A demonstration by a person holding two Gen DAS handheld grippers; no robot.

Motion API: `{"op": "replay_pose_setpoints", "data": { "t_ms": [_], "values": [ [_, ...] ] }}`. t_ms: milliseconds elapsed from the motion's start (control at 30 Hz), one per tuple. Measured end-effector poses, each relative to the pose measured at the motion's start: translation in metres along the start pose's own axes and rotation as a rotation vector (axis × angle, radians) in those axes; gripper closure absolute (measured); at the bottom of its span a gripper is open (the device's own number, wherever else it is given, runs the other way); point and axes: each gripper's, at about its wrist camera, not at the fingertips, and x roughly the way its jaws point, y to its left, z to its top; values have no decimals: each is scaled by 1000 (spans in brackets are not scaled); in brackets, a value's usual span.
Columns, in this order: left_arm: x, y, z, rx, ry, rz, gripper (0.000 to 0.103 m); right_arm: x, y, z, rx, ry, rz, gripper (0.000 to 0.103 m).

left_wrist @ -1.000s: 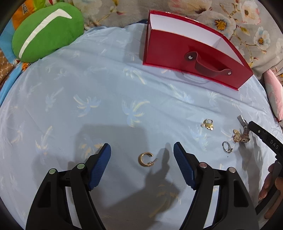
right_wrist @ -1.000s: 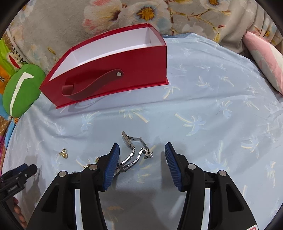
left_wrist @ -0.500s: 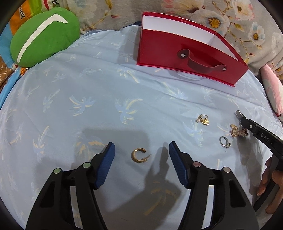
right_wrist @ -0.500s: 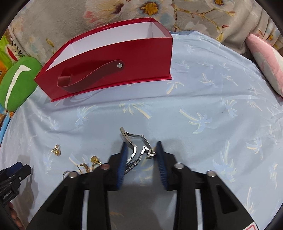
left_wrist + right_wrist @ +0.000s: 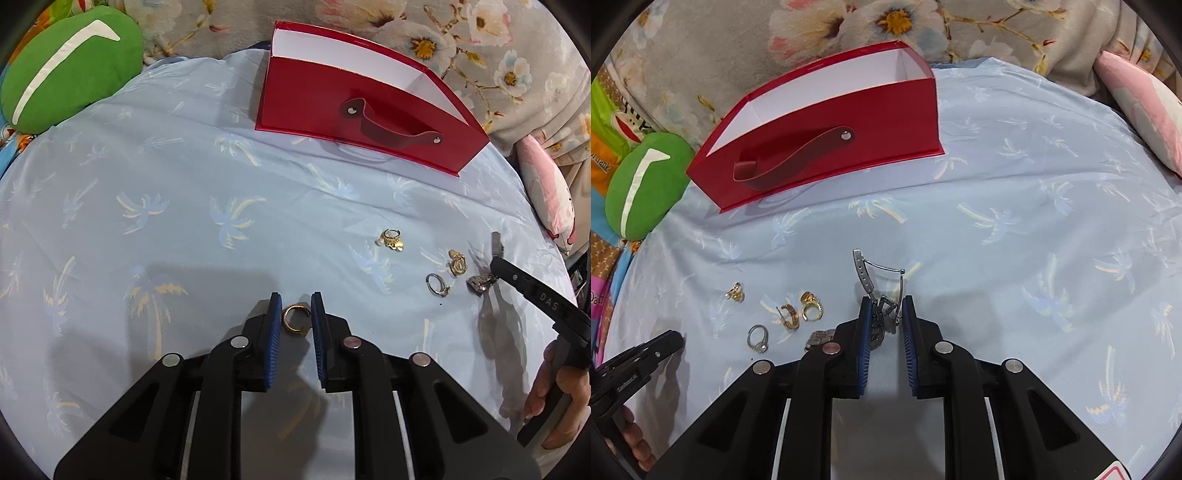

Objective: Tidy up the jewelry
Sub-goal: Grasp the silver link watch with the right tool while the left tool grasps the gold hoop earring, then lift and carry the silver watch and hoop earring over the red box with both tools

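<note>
A gold hoop earring [image 5: 295,319] lies on the light blue palm-print sheet between the tips of my left gripper [image 5: 296,314]. Its jaws are closing and the blue pads touch both sides of the hoop. My right gripper [image 5: 885,314] has a silver link bracelet [image 5: 882,312] bunched between its pads, and its jaws are closing too. The bracelet's clasp [image 5: 862,271] sticks out beyond the tips. An open red box [image 5: 314,96] with a strap handle stands at the far side of the sheet, also in the right wrist view as the red box [image 5: 886,122].
Loose on the sheet lie a gold charm ring [image 5: 391,238], a silver ring [image 5: 436,286], a gold ring [image 5: 812,304] and a second gold hoop [image 5: 790,315]. A green cushion [image 5: 74,66] sits far left, a pink pillow [image 5: 1145,103] far right. A hand [image 5: 554,398] holds the right gripper.
Both pairs of jaws have come together from wide apart: the left around the gold hoop, the right around the silver bracelet. The right gripper edged forward over the bracelet.
</note>
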Motion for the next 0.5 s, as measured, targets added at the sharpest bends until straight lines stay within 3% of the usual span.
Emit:
{"op": "replay_pose_setpoints", "data": {
  "t_ms": [67, 100, 500],
  "values": [
    [-1, -1, -1, 2, 3, -4, 88, -7, -4, -2, 12, -6, 5, 89],
    [-2, -2, -2, 1, 5, -8, 102, -11, -6, -2, 15, -9, 6, 89],
    [-28, -11, -2, 16, -18, -59, 103, -48, -8, -1, 12, -67, 26, 89]
  ]
}}
